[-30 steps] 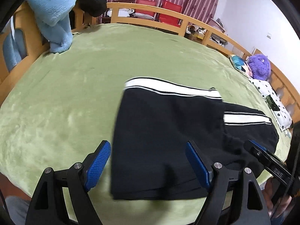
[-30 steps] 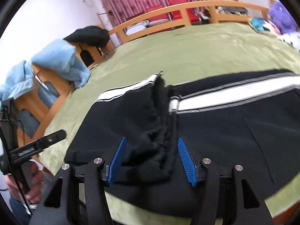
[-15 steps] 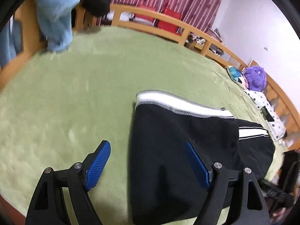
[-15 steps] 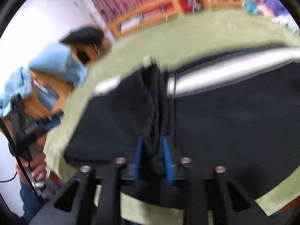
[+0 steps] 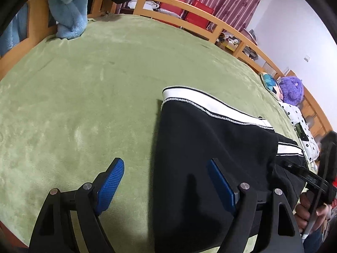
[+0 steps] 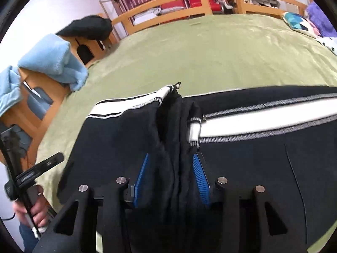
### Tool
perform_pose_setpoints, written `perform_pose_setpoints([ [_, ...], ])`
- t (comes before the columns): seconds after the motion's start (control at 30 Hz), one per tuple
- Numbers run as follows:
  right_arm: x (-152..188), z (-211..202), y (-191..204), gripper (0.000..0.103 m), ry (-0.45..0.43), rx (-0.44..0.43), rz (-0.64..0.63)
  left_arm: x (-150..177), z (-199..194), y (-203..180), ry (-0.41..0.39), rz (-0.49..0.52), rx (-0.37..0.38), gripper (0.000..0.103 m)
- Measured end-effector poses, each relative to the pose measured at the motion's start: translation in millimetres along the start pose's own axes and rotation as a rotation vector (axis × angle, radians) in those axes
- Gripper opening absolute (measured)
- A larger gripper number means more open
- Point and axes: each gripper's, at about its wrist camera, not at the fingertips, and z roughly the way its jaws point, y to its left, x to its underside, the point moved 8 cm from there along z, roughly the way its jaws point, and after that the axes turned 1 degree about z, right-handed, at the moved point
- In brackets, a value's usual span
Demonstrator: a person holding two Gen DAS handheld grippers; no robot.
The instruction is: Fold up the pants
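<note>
Most of both views is filled by a bed (image 5: 88,88) covered with a green plush blanket (image 6: 210,59), bounded by a wooden rail (image 5: 202,19) along the upper edge of each frame. The black pants (image 5: 206,151) with white side stripes are spread on the blanket at the lower right of the left wrist view and across the lower half of the right wrist view (image 6: 252,158), partly folded, with a bunched ridge of fabric running up the centre of the right wrist view. A light blue fleece throw (image 5: 69,6) is draped over the rail at the upper left of the left wrist view, and a dark garment (image 6: 88,26) is seen on the rail at the upper left of the right wrist view. A purple plush toy (image 5: 291,89) and a patterned cushion (image 5: 270,83) are placed at the right edge of the left wrist view. The left hand-held gripper (image 5: 166,184) is held released at the bottom of its frame, one blue pad over bare blanket and the other over the pants' left edge. The right hand-held gripper (image 6: 171,178) is parted at the bottom centre of its frame, its blue pads set either side of the bunched ridge; whether the fabric is pinched cannot be told.
</note>
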Motion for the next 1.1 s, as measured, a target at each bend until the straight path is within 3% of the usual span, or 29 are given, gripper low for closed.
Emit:
perform_pose_setpoints([
  [0.17,12,26,-12,0.044,0.017,0.006,0.070,2,6,2,0.015,0.004,-0.023,0.075],
  [0.27,15,37,-11,0.058,0.062,-0.021,0.075,4,11,3,0.035,-0.025,0.006,0.075],
  [0.37,15,42,-10,0.061,0.068,-0.018,0.060,2,12,4,0.037,-0.044,0.021,0.075],
  [0.43,16,44,-8,0.053,0.062,0.003,0.039,1,12,3,0.032,-0.039,0.014,0.075],
  [0.5,18,41,-8,0.026,0.041,0.032,0.015,1,13,1,0.029,-0.037,0.010,0.075],
  [0.6,15,24,-9,0.014,-0.015,-0.050,0.045,-1,11,-1,0.022,-0.035,0.011,0.075],
  [0.73,4,-25,-12,0.012,-0.121,-0.186,0.069,-7,-3,-5,-0.022,-0.038,0.042,0.075],
  [0.83,9,-42,-25,0.012,-0.143,-0.145,0.060,-8,-8,-10,-0.038,-0.026,0.062,0.075],
  [0.9,19,-32,-33,0.015,-0.098,-0.118,0.082,-7,-7,-12,-0.032,-0.014,0.058,0.075],
  [1.0,36,-3,-42,0.031,0.032,-0.076,0.080,-4,-1,-16,-0.007,-0.011,0.053,0.075],
  [1.1,41,-3,-47,0.052,0.042,-0.096,0.111,-4,0,-19,0.005,-0.016,0.070,0.075],
])
